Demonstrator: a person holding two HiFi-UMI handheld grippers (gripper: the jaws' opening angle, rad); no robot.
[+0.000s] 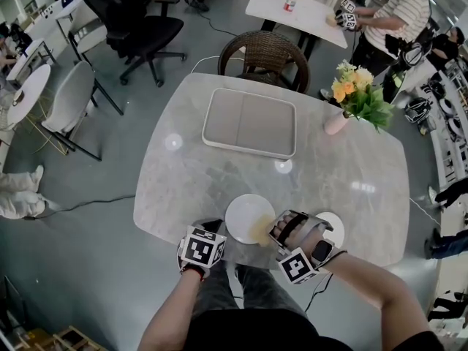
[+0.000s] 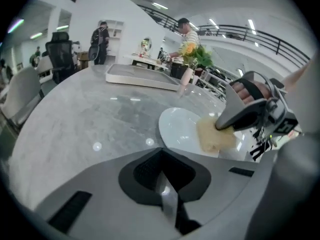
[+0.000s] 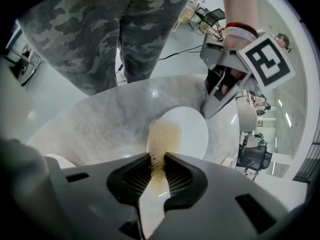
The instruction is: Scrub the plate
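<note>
The white plate (image 1: 241, 212) lies at the marble tabletop's (image 1: 183, 181) near edge. The right gripper's (image 1: 276, 231) jaws pinch a tan scrubbing pad (image 1: 262, 229) that rests on the plate's right side. The left gripper (image 1: 212, 231), jaws closed on nothing, sits just beside its left rim. A pink vase (image 1: 336, 123) holds yellow flowers (image 1: 355, 86)

The plate (image 1: 245, 214) is set at the worktop's (image 1: 183, 174) near edge, with the sponge (image 1: 262, 230) laid on its right part. The left claw (image 1: 213, 227) is found just left of it, the right claw (image 1: 278, 229) at its right rim. A tray (image 1: 250, 121) is placed behind, a vase (image 1: 336, 123) right of that.
</note>
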